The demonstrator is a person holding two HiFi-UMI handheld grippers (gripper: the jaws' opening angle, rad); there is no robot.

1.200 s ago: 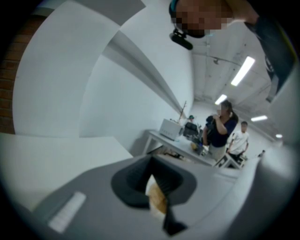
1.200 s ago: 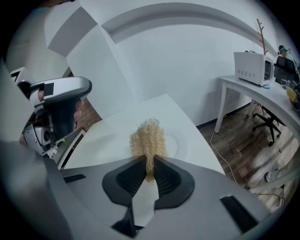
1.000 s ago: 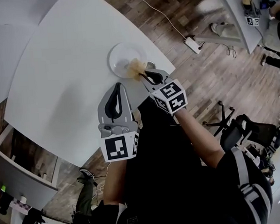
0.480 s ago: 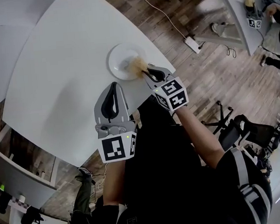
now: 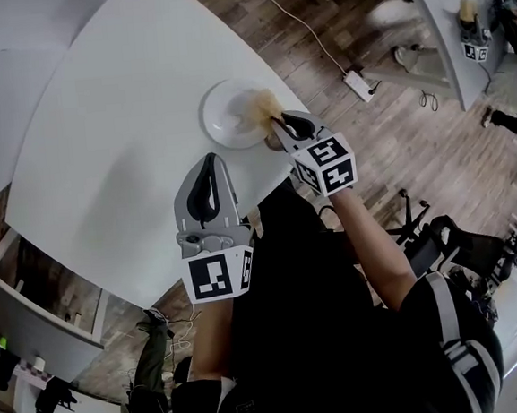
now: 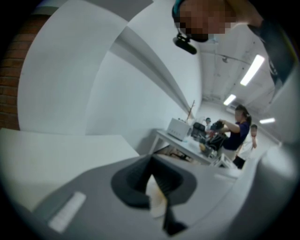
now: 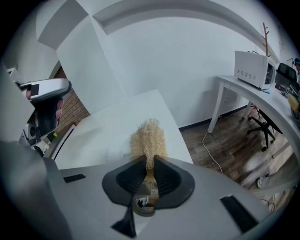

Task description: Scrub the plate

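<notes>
A round white plate (image 5: pixel 223 114) lies on the white bench (image 5: pixel 102 161), close to the bench's rounded corner on the person's right-hand side. The right tool (image 5: pixel 278 123) reaches in over that corner from the bench edge. Its two black jaws are clamped on the stem of a scrubbing brush with a frizzy, pale tan fibre head (image 5: pixel 257 109).

In the right gripper view the stem runs back between the pads of the right tool (image 7: pixel 149 161). The tan tuft of the brush (image 7: pixel 147 136) sticks straight out past the jaw tips. From above, the fibre head lies over the part of the plate nearest the bench corner, crossing the rim there. The rest of the plate is bare on the side away from the tool. Whether the fibres are pressed onto the plate or just above it I cannot tell.

The left tool (image 5: pixel 209 163) hovers over the bench near the edge closest to the person, apart from the plate and a little toward the person from it. In the left gripper view the tips of the left tool (image 6: pixel 151 161) meet, with nothing held between them.

Beyond the bench corner, a white power strip (image 5: pixel 354 82) with its cable lies on the wooden floor (image 5: pixel 397 144).
</notes>
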